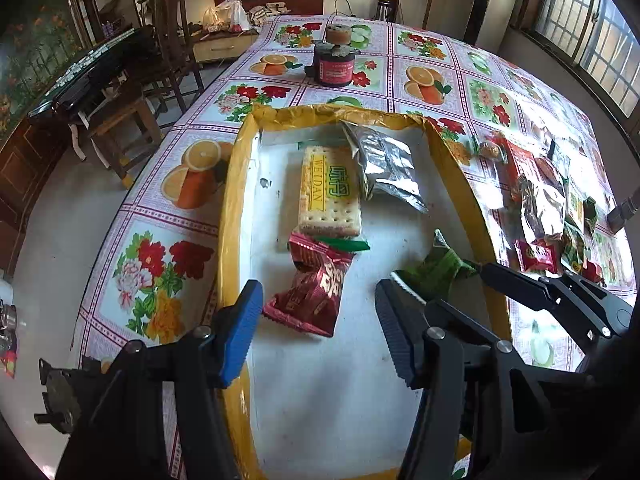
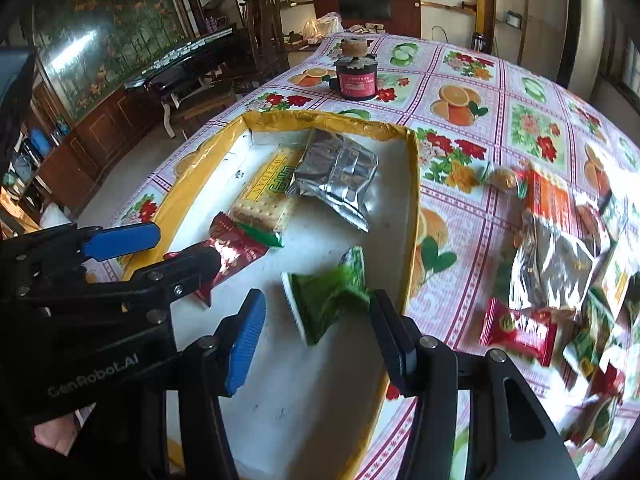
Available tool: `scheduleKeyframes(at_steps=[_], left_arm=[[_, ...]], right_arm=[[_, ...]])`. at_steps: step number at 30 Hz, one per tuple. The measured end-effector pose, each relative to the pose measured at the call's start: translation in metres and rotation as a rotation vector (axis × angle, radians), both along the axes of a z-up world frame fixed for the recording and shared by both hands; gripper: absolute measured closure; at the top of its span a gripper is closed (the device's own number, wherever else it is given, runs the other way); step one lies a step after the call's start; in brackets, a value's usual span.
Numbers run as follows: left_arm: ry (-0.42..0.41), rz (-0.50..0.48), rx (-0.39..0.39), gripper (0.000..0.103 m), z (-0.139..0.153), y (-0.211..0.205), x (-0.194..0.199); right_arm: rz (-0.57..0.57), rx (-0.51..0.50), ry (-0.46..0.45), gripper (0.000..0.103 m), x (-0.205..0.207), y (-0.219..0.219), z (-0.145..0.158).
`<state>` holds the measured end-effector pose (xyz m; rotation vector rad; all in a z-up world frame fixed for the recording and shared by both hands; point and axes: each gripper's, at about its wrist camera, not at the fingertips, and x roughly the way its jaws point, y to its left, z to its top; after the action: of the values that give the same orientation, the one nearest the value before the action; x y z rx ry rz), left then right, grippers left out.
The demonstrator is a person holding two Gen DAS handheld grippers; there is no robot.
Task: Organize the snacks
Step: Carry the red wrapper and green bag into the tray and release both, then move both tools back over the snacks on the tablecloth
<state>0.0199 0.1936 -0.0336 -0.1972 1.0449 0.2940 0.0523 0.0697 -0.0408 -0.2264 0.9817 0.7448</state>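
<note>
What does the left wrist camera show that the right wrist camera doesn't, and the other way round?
Only the left view shows the wooden stool beside the table and the window.

Only the right view shows the thumb of the person holding the left gripper, and the "GenRobot.AI" lettering on it.

Both show the yellow-rimmed tray holding the cracker pack, silver bag, red pack and green pack, plus loose snacks outside it.

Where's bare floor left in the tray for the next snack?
Free: the near end of the tray, below the red packet and green packet, between both yellow walls. A smaller strip lies left of the cracker pack. Crowded: the far right corner around the silver pouch, and the loose pile on the tablecloth right of the tray.
</note>
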Motion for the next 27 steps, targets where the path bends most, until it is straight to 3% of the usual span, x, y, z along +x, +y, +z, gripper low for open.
scheduleKeyframes(at_steps=[9,15,27], left_arm=[[-0.051,-0.013,0.027,0.043,0.012,-0.029,-0.024],[-0.067,-0.081,0.035,0.043,0.021,-0.069,-0.026],[-0.024,-0.186,-0.008,0.043,0.025,-0.132,0.013]], right_arm=[[-0.006,0.027,-0.024,0.044,-0.033,-0.034,0.013],[-0.063,0.044,-0.04,0.043,-0.042,-0.072,0.017],[-0.442,0.07,-0.034,0.042,-0.002,-0.234,0.014]])
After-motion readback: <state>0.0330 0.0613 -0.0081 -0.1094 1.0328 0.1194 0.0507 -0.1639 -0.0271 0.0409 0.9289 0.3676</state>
